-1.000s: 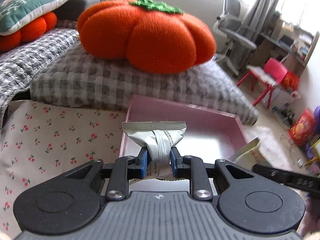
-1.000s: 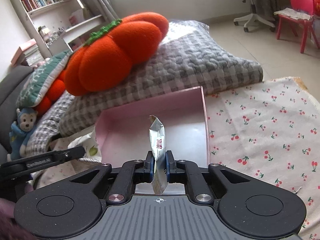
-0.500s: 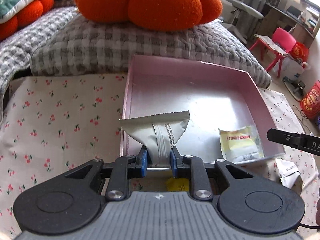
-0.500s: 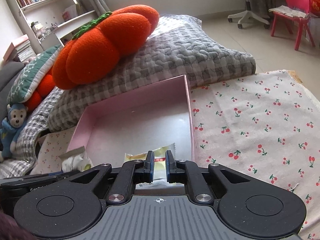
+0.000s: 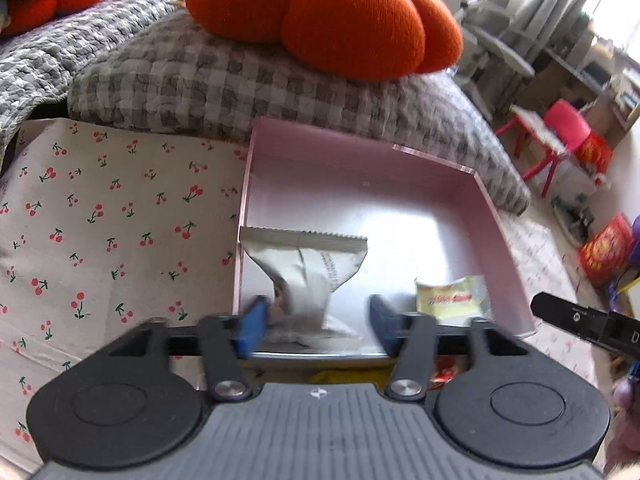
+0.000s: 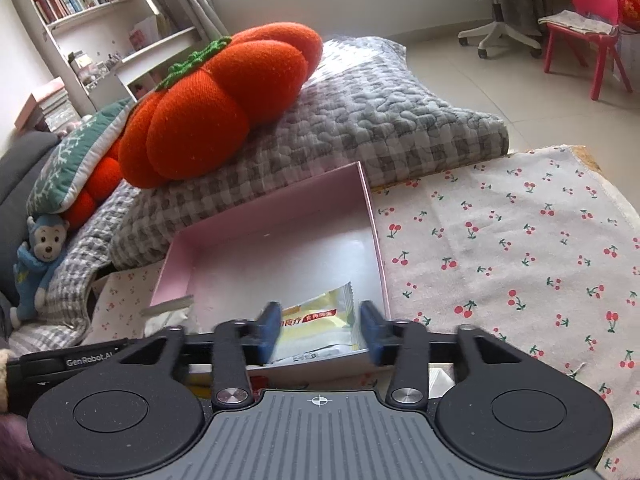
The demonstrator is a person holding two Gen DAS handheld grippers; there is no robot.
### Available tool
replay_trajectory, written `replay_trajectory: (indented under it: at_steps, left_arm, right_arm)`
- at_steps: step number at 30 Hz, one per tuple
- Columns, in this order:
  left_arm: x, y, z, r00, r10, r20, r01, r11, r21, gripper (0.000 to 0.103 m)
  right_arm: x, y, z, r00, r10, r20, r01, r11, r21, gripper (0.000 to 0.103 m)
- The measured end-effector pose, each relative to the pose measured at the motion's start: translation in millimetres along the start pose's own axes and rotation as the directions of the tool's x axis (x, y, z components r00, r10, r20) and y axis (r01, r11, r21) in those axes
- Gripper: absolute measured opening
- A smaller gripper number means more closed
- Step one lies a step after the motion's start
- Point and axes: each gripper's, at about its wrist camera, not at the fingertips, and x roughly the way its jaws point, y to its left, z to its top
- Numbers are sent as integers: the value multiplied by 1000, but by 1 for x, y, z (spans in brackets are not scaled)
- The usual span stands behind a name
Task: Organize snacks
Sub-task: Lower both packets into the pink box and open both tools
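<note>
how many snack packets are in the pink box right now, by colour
silver packet: 1, near the box's left wall, between the open left gripper
yellow packet: 1, near the right wall of the pink box, in front of the open right gripper
total: 2

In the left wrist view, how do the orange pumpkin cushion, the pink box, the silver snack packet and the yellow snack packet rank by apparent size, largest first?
1. pink box and orange pumpkin cushion: similar; the cushion is cut off and farther away, so unsure.
2. silver snack packet
3. yellow snack packet
</note>
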Motion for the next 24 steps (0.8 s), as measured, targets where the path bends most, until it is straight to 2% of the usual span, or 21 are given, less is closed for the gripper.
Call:
replay_trajectory:
  at_steps: [2,5,8,12,16,24]
  left_arm:
    - [-7,-4,1,1000,0,18,-1,1000,22,62]
    - [-20,-11,1,999,16,42,-18,998,59,77]
    - [-33,-17,-3,998,31,57,-36,995,89,84]
    - [-45,-22,-13,997,58,59,-64,992,108,91]
    - [-56,-24,-27,995,81,55,-88,988,126,94]
    - [-81,-28,-47,996,77,34,-80,992,97,99]
  right_arm:
    - [-7,1,1,1000,4,9,-4,1000,2,58]
    - [-18,4,1,1000,12,11,-12,1000,5,70]
    - [-30,9,-1,1000,17,6,-17,1000,-6,71]
    - [-46,16,-8,1000,8,-8,-8,1000,-25,81]
    - [-63,22,-16,1000,15,-20,-16,999,-48,83]
    - [-95,32,-33,999,9,-51,-13,998,-69,84]
